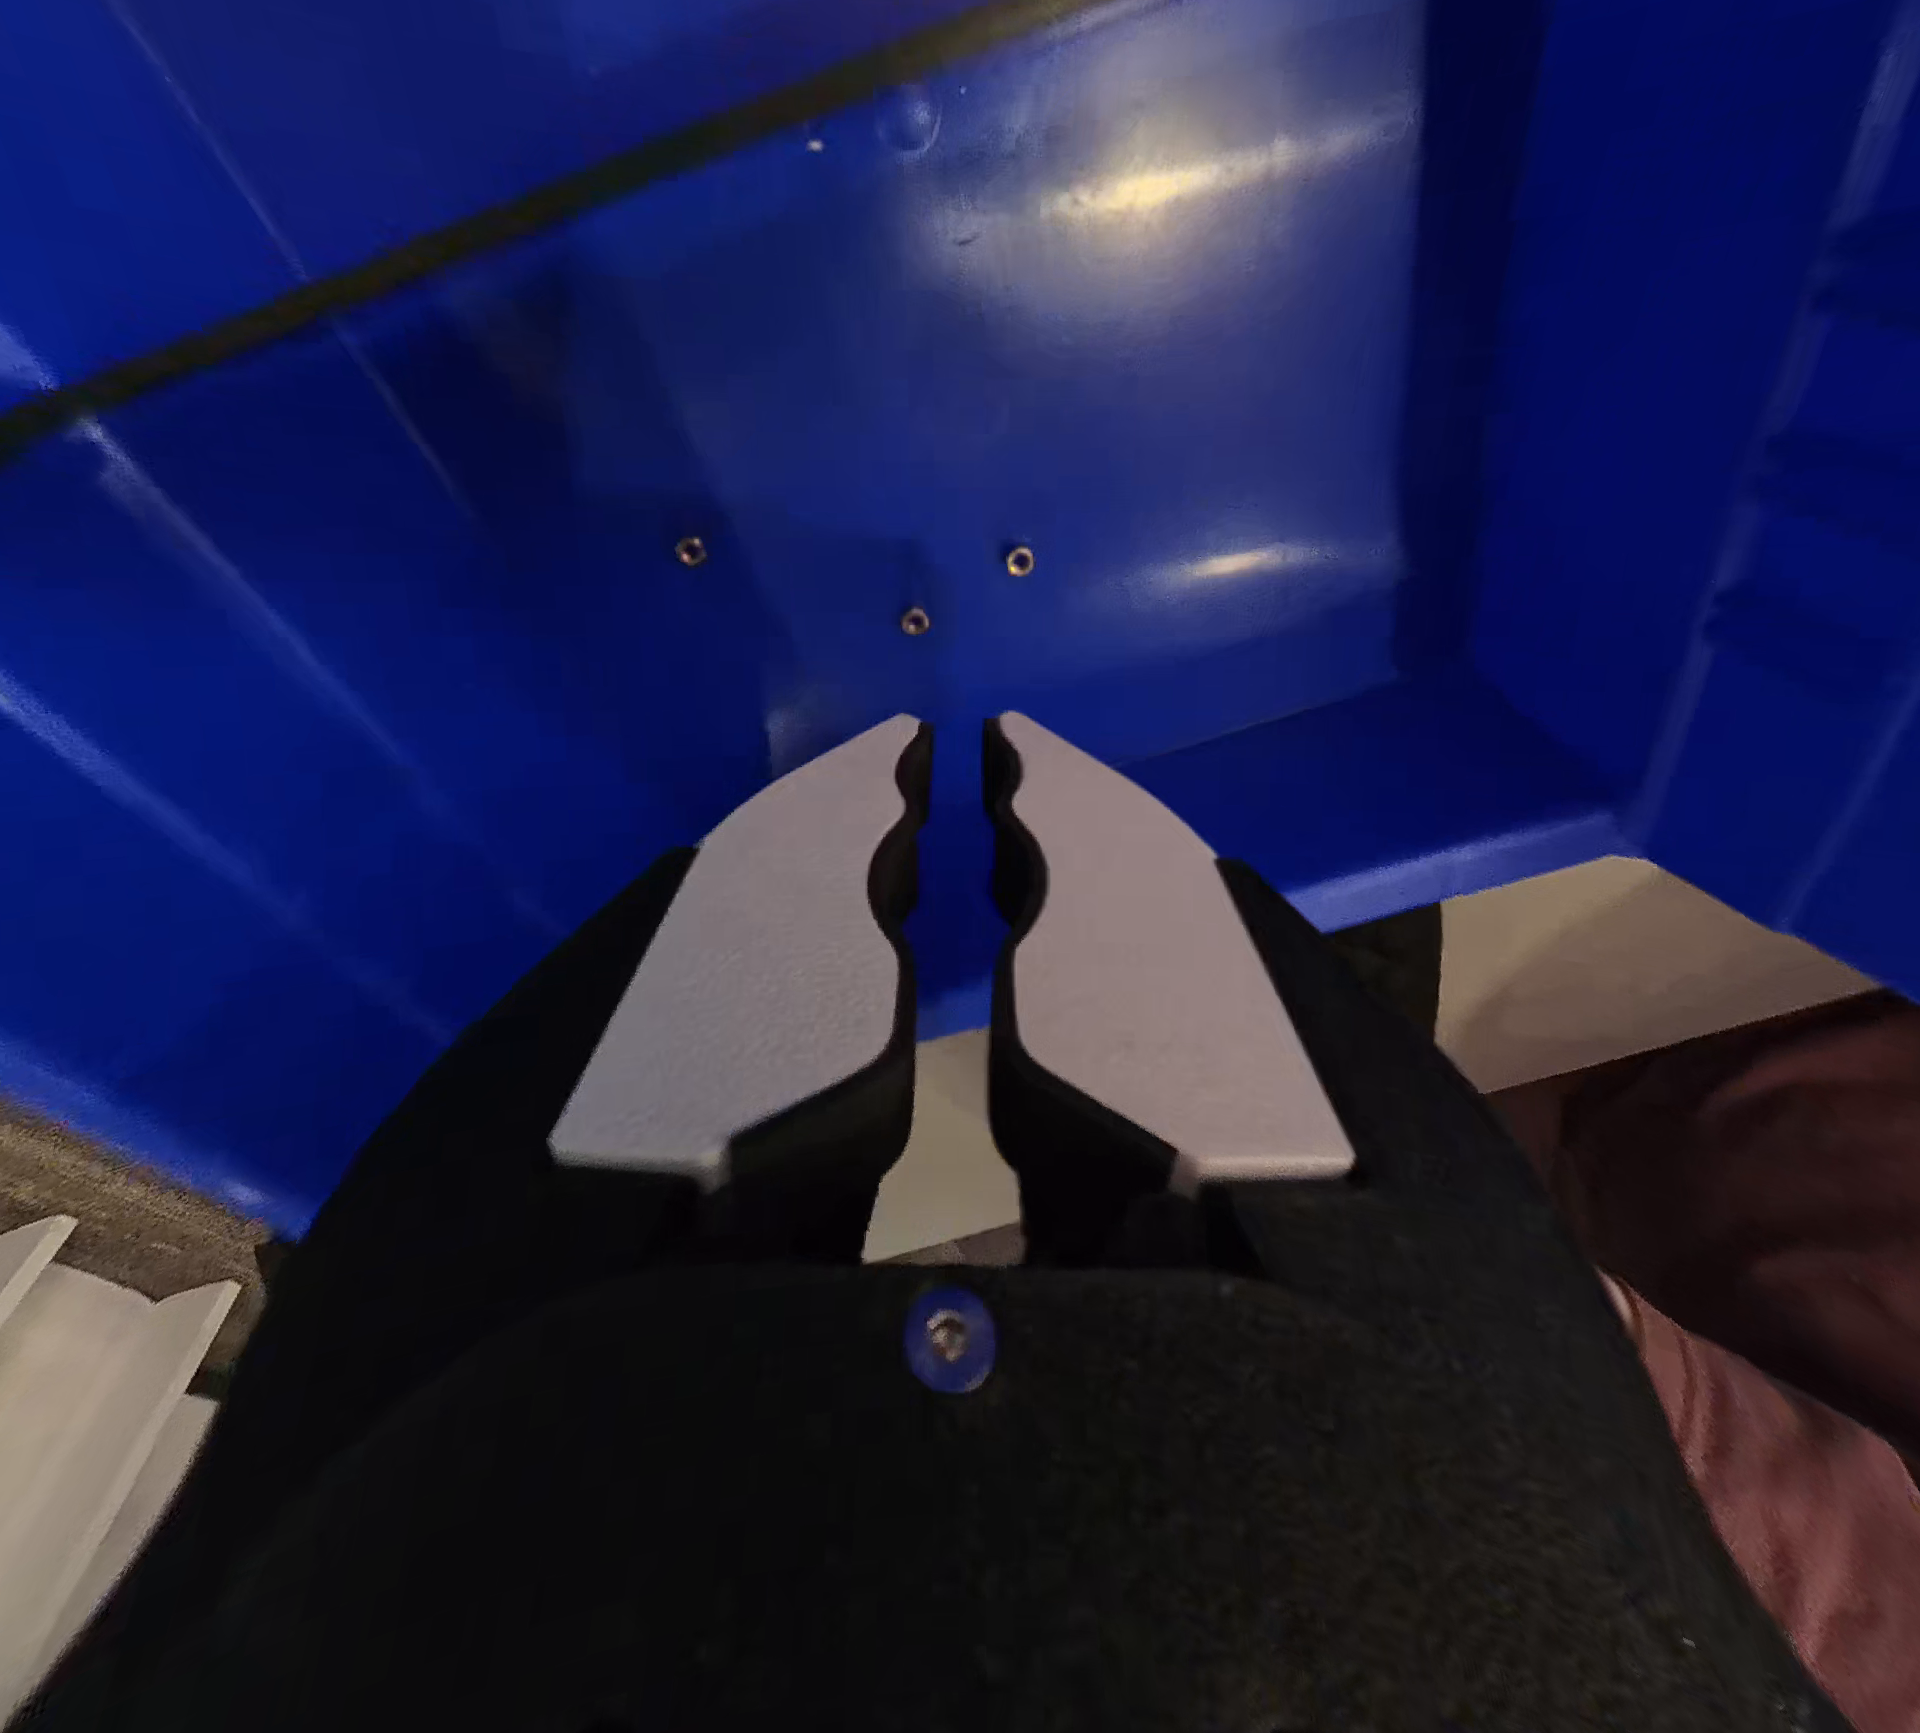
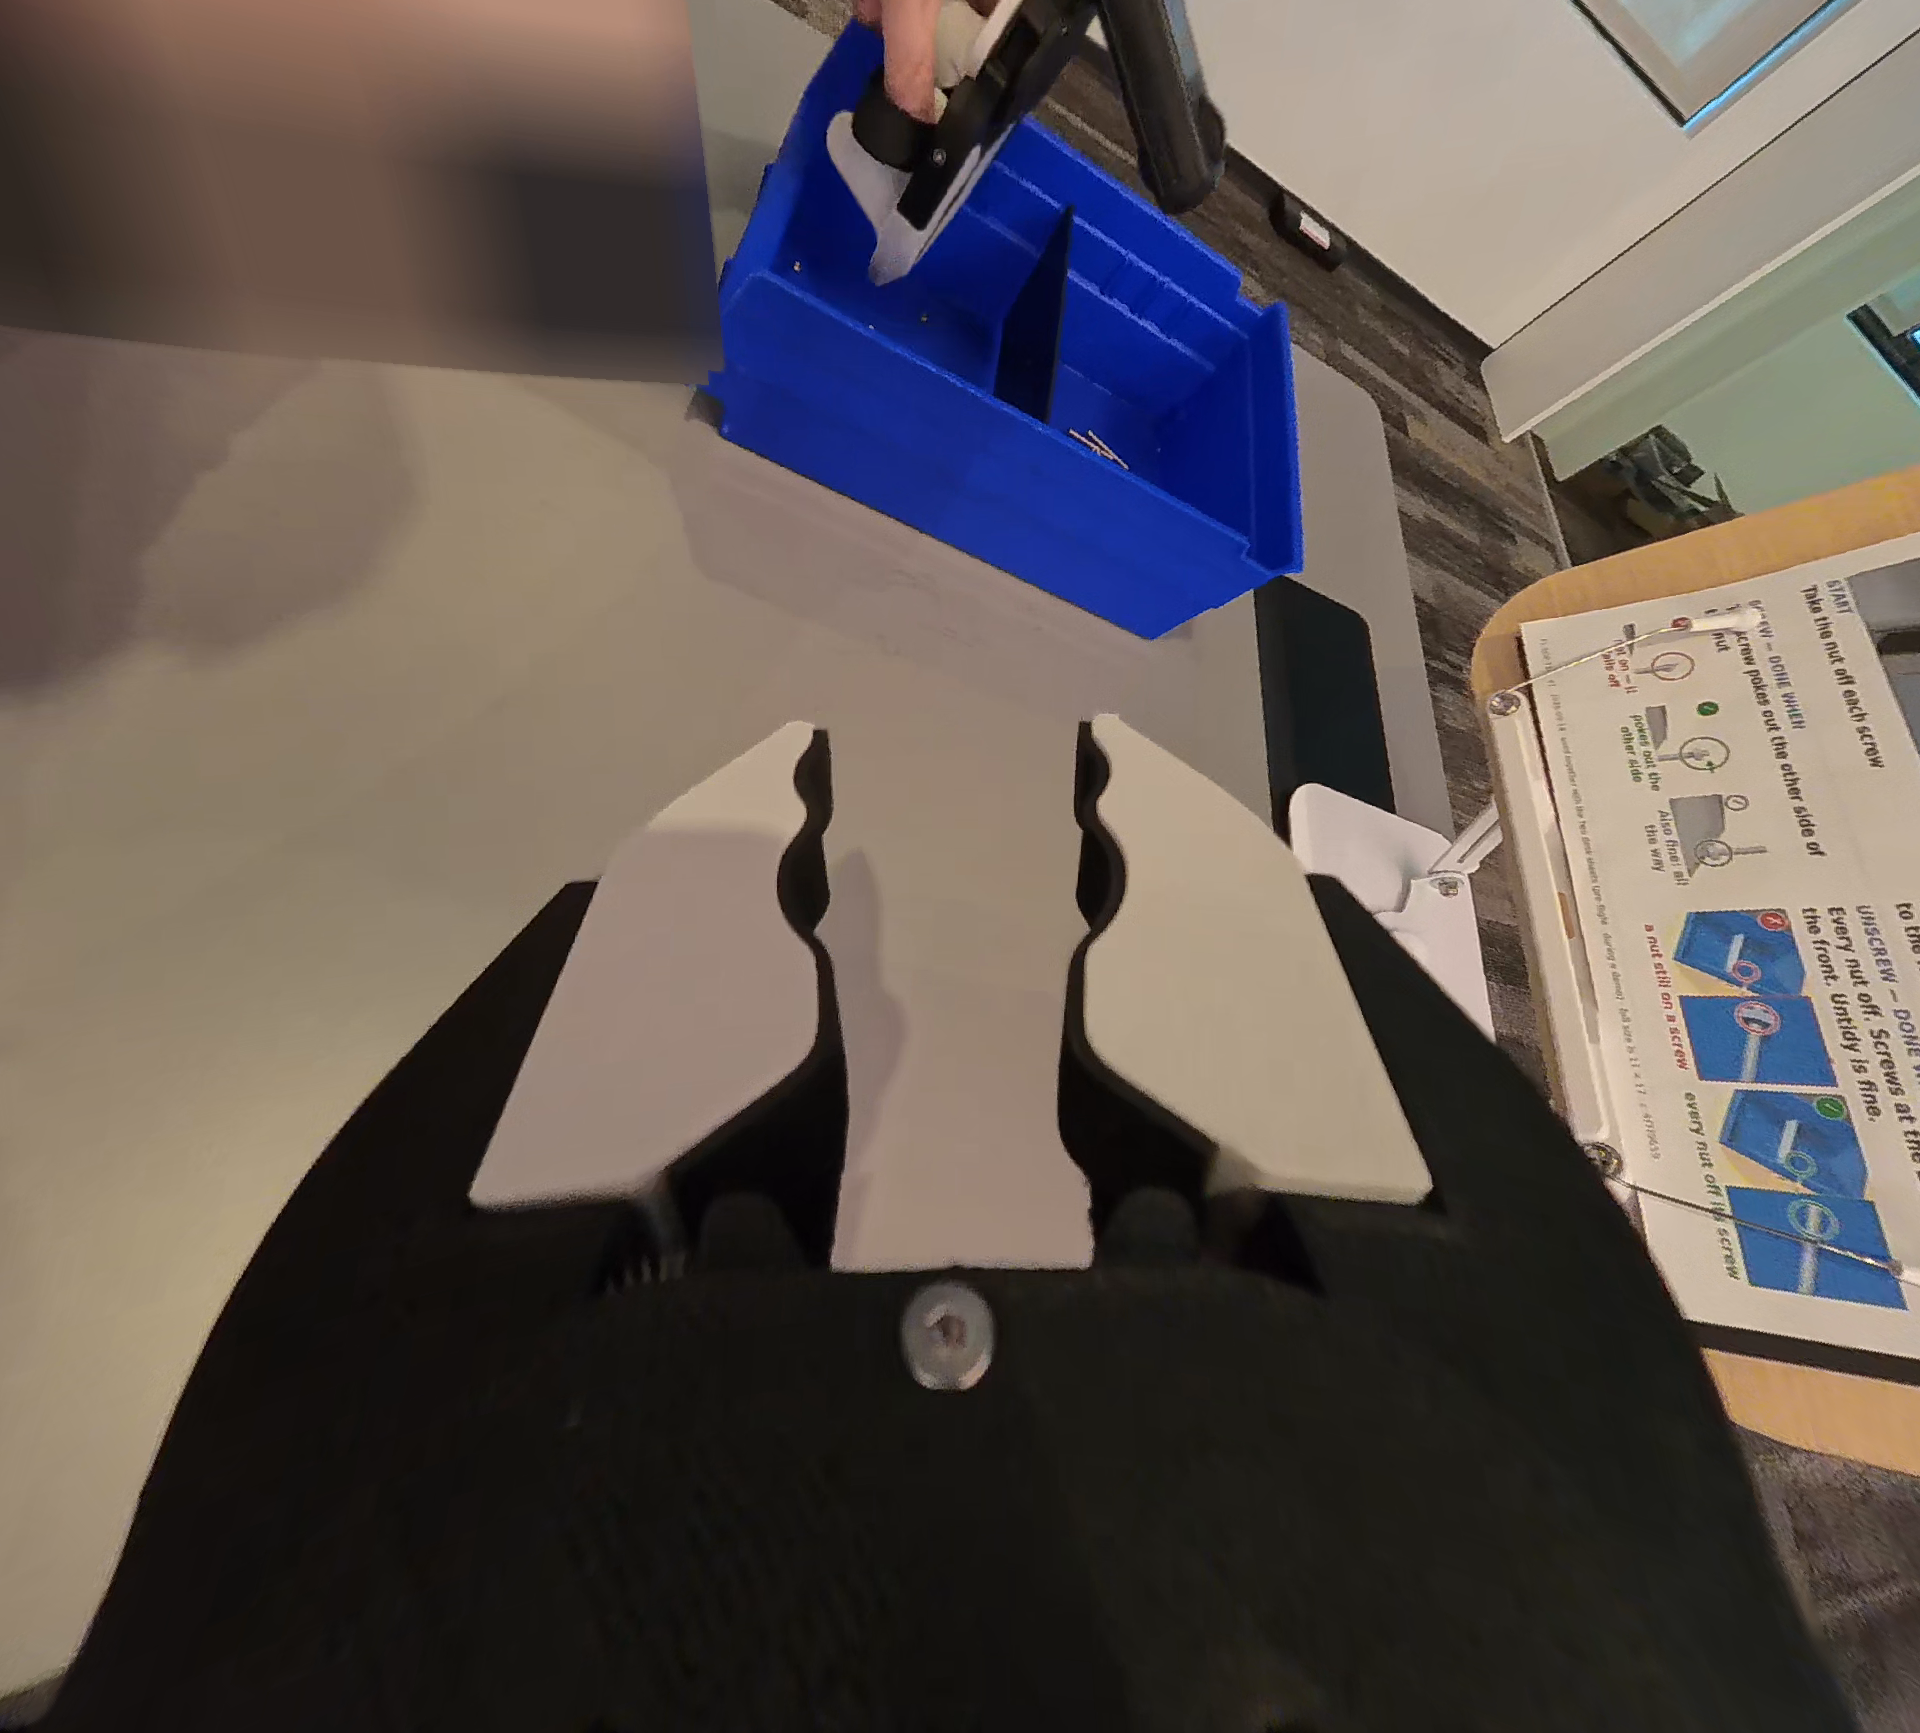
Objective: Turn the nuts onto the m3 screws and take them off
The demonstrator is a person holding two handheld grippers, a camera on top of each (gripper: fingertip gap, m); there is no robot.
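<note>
A blue plastic bin stands on a grey table, split by a dark divider. Three small metal nuts lie on the floor of its near compartment: one on the left, one in the middle, one on the right. My left gripper is inside this compartment, just short of the middle nut, its jaws a narrow gap apart and empty. It also shows in the right wrist view, held by a hand. Several thin screws lie in the other compartment. My right gripper is open and empty above the table.
The bin's walls close in around the left gripper. A printed instruction sheet lies on a wooden surface at the right. A white bracket sits by the table's right edge. A dark sleeve shows at lower right. The grippers' ends are close to 40 cm from one another.
</note>
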